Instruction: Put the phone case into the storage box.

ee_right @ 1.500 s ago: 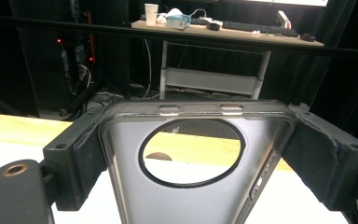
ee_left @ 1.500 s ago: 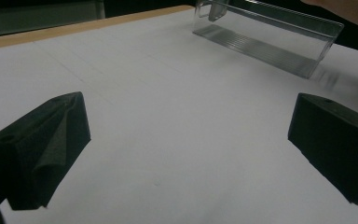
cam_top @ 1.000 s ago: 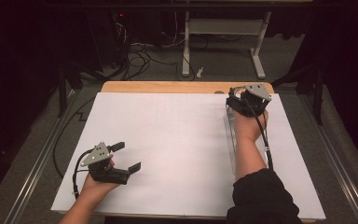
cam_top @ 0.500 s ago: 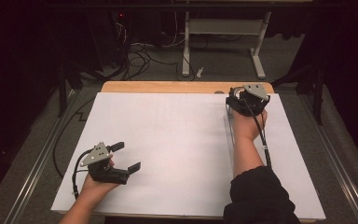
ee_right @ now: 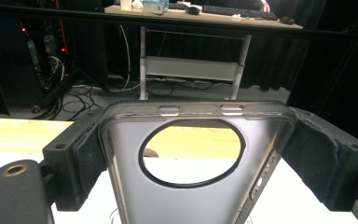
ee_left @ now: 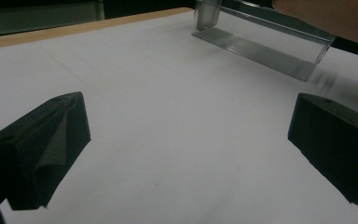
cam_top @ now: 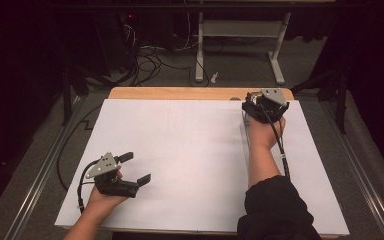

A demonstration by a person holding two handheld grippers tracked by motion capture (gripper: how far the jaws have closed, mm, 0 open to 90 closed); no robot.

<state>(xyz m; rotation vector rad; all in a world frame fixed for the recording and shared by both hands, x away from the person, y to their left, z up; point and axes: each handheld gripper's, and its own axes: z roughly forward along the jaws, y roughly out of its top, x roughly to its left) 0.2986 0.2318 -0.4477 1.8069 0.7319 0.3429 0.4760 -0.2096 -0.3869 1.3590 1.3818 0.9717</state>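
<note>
White sheet point(cam_top: 190, 165) over a wooden counter point(cam_top: 180, 93), bare wood strip along the far edge. Left gripper point(cam_top: 136, 168) low at the near left, just above the sheet, fingers point(ee_left: 42, 149) spread wide with nothing between them. Right gripper point(cam_top: 252, 102) far out at the counter's far right edge, hand point(cam_top: 264, 131) and dark sleeve point(cam_top: 275, 210) stretched behind it. Clear phone case point(ee_right: 191, 158) with a large round camera cut-out pinched across its width, fingers point(ee_right: 81, 154) pressed against both side edges. Same case point(ee_left: 261, 42) seen from the left gripper view as a transparent shell slanting down toward the sheet. Beyond the counter, a desk frame point(cam_top: 240, 35) and loose cables point(cam_top: 150, 60) on the floor.
</note>
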